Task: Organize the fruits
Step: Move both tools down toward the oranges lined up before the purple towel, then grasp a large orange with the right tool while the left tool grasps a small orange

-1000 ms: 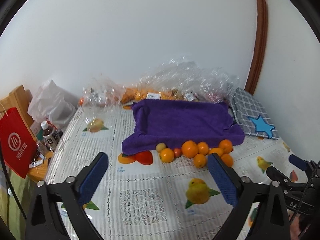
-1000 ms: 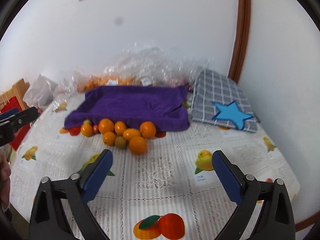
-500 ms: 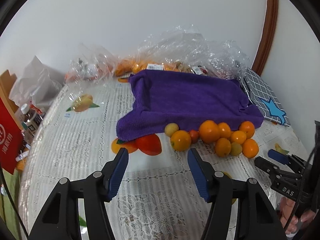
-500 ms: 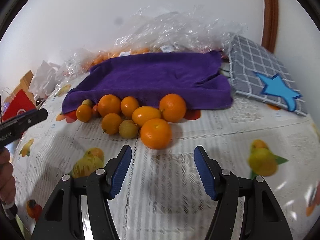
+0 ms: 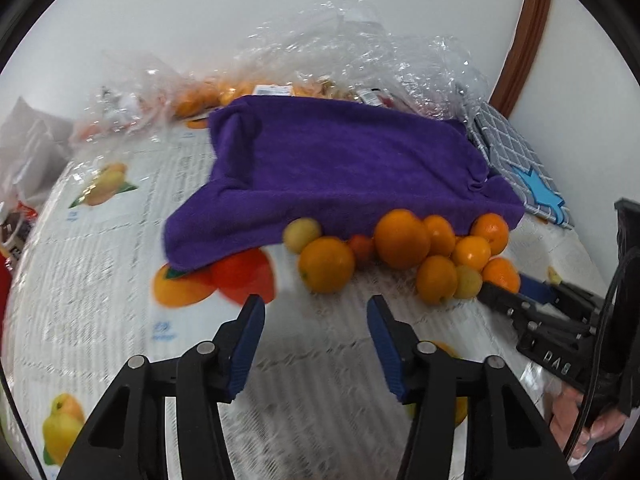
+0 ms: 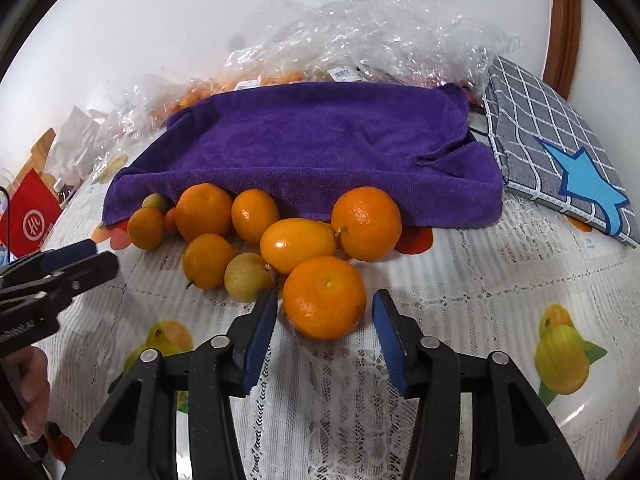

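The round orange fruits (image 6: 256, 240) lie clustered on the white lace-covered table (image 6: 460, 300), along the near edge of the purple terry towel (image 6: 320, 140). The right gripper (image 6: 325, 312) is closing, its blue-padded fingers (image 6: 262, 332) beside the nearest orange (image 6: 325, 298) without pressing it. The left gripper (image 5: 315, 322), also closing, holds nothing; bare cloth lies between it and an orange at 12 o'clock (image 5: 326, 265).

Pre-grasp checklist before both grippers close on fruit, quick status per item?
1. Front orange lies between the closing right gripper pads: ok.
2. Pads touching that orange: not ok, gaps show on both sides.
3. Left gripper, also closing, lined up on leftmost orange: ok, but the fruit is ahead of the tips.
4. Yellowish fruit clear of right gripper's left pad: cannot tell, very close.
5. Purple towel free of fruit: ok.
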`<state>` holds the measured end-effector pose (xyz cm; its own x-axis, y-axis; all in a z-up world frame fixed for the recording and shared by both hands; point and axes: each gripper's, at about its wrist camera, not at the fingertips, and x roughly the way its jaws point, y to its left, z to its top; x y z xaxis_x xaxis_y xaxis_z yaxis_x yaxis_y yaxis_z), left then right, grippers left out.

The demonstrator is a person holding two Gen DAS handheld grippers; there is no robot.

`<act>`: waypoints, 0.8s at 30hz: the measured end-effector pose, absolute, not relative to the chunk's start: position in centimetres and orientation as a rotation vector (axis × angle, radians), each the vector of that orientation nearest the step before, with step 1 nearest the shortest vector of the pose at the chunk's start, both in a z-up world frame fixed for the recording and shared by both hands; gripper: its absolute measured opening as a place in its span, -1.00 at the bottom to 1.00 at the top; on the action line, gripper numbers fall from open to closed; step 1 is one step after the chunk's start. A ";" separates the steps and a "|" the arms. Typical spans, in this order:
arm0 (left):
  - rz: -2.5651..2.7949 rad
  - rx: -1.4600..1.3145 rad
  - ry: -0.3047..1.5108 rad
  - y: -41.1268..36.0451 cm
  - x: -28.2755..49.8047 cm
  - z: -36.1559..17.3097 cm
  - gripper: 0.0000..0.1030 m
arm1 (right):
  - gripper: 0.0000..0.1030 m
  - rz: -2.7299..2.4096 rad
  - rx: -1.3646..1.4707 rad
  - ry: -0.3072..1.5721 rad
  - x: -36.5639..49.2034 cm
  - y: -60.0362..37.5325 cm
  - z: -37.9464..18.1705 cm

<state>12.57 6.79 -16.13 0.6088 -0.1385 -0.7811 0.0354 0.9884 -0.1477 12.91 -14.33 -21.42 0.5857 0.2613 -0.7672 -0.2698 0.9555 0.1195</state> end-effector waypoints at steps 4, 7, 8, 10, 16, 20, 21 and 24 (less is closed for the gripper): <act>-0.129 -0.137 0.913 6.0 13.5 -16.7 -0.04 | -0.21 0.343 0.028 0.890 12.9 -14.9 -21.4; -0.128 -0.131 0.900 5.6 14.1 -16.8 -0.04 | -0.22 0.363 0.034 0.881 12.5 -15.4 -21.2; -0.127 -0.120 0.893 5.5 14.3 -16.8 -0.05 | -0.22 0.368 0.040 0.875 12.3 -15.7 -21.2; -0.114 -0.094 0.882 5.3 14.5 -17.0 -0.12 | -0.22 0.376 0.058 0.865 12.0 -16.2 -21.0; -0.098 -0.120 0.877 5.9 14.4 -17.2 -0.35 | -0.22 0.388 0.123 0.875 12.2 -17.1 -21.2; -0.100 -0.150 0.874 6.4 14.3 -17.2 -0.35 | -0.22 0.391 0.143 0.900 12.8 -17.1 -21.5; -0.098 -0.149 0.873 6.3 14.3 -17.1 -0.35 | -0.22 0.389 0.144 0.900 12.8 -17.0 -21.6; -0.102 -0.141 0.874 6.0 14.2 -17.1 -0.35 | -0.20 0.375 0.131 0.895 12.8 -16.8 -21.6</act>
